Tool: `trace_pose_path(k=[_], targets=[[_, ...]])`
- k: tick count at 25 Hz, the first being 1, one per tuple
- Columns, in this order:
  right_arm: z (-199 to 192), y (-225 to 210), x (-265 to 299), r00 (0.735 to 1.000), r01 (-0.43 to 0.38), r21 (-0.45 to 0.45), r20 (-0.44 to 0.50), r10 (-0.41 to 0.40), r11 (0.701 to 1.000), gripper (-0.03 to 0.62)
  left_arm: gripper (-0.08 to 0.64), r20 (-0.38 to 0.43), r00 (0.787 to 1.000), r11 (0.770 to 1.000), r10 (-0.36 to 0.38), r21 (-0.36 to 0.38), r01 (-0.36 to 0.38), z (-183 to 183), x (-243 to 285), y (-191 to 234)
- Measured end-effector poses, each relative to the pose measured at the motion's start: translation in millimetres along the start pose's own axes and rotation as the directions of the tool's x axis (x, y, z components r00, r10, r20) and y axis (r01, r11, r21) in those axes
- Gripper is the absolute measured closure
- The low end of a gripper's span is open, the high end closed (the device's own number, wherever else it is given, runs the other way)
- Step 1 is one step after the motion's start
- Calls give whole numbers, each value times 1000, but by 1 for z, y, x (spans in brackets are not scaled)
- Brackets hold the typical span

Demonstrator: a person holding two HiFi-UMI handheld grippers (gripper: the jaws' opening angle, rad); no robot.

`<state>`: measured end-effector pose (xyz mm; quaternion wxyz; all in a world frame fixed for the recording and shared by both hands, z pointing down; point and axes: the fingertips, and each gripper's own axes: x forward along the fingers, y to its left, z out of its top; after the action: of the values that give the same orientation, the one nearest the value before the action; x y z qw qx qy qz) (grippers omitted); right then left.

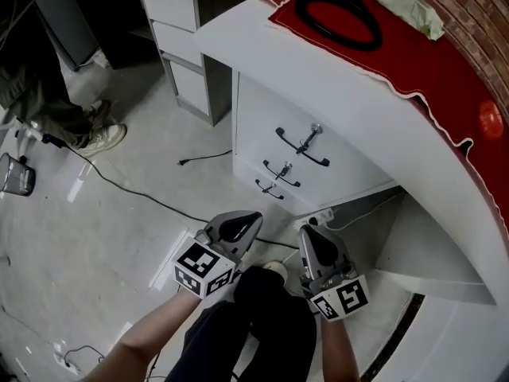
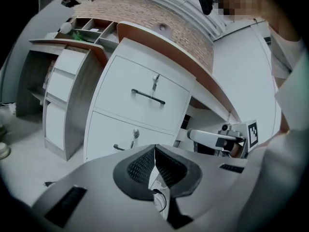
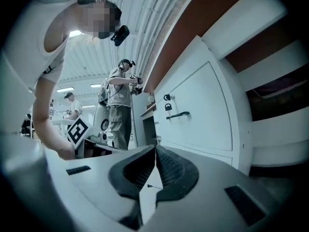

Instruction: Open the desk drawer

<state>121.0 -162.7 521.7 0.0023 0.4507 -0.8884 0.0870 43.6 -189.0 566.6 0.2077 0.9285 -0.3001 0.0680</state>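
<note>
Jaws together on left gripper (image 1: 254,216), right gripper (image 1: 307,229); both low, facing drawers (image 1: 266,116).

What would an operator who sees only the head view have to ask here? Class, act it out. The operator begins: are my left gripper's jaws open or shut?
Observer: The left gripper is shut, with its pads together and nothing between them.
Operator: And the right one?
Observer: The right gripper is shut too, and empty.
Operator: Is anyone standing close to the drawers?
Observer: In the right gripper view, a person stands beyond the far end of the drawer unit.
</note>
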Motion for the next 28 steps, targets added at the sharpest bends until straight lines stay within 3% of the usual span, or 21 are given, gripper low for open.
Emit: trace_pose_path(k=[4, 11, 15, 17, 21, 28], targets=[[-27, -17, 2, 999, 4, -52, 35, -2, 999, 574, 549, 15, 1000, 1000, -13, 20, 13, -29, 19, 14], [-87, -38, -5, 999, -6, -53, 51, 9, 999, 574, 549, 57, 998, 1000, -24, -4, 25, -78, 47, 37], [-119, -46, -3, 999, 13, -28, 39, -12, 1000, 574, 549, 64, 998, 997, -21, -69, 26, -107, 56, 53], [-133, -48, 0, 1000, 18, -35, 27, -17, 999, 574, 549, 58, 998, 990, -10, -137, 18, -124, 62, 65], [-151, -44, 8, 999, 3, -14, 46, -2, 1000, 574, 549, 78, 997, 939, 12, -344, 15, -150, 70, 92], [-166, -38, 24, 997, -19, 12, 79, 18, 1000, 574, 549, 78, 997, 830, 12, -556, 33, -181, 89, 121]])
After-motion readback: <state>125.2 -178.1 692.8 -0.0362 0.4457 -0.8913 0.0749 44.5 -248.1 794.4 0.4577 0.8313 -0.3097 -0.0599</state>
